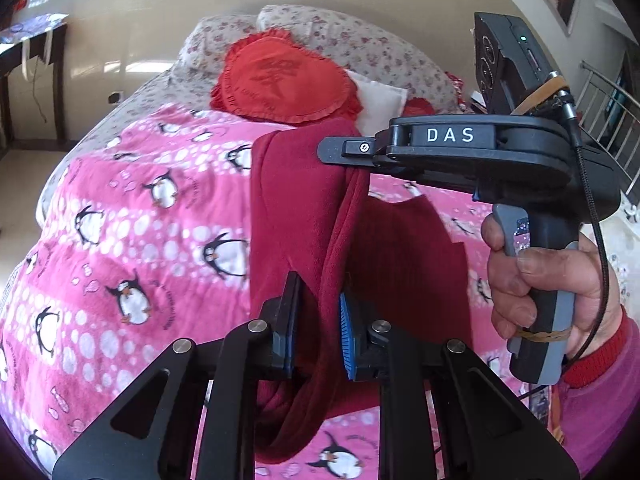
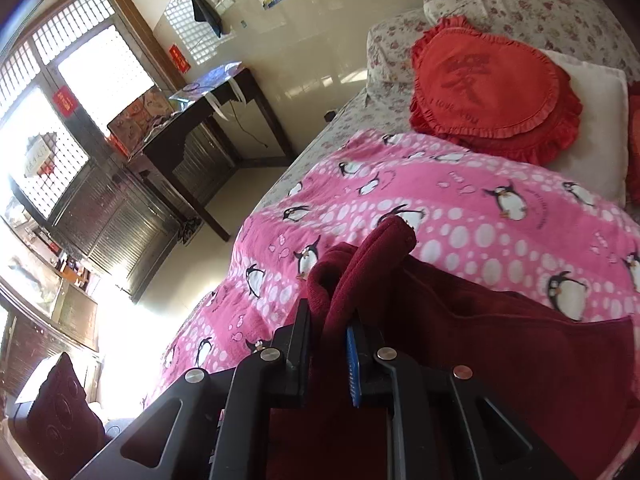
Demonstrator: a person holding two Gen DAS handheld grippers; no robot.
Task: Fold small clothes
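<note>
A dark red fleece garment [image 1: 296,208] hangs lifted above the pink penguin blanket [image 1: 132,208] on the bed. My left gripper [image 1: 320,320] is shut on a bunched fold of it, cloth pinched between the blue pads. In the left wrist view my right gripper [image 1: 352,152] comes in from the right, held by a hand [image 1: 548,284], its fingers clamped on the garment's upper edge. The right wrist view shows that gripper [image 2: 330,336] shut on a rolled edge of the red garment [image 2: 500,352], which spreads low to the right over the blanket [image 2: 460,208].
A red heart-shaped cushion [image 1: 280,76] and a white pillow [image 1: 380,100] lie at the head of the bed on floral bedding [image 1: 360,44]. A dark wooden table [image 2: 224,120] stands left of the bed near windows. A railing [image 1: 612,120] is at the far right.
</note>
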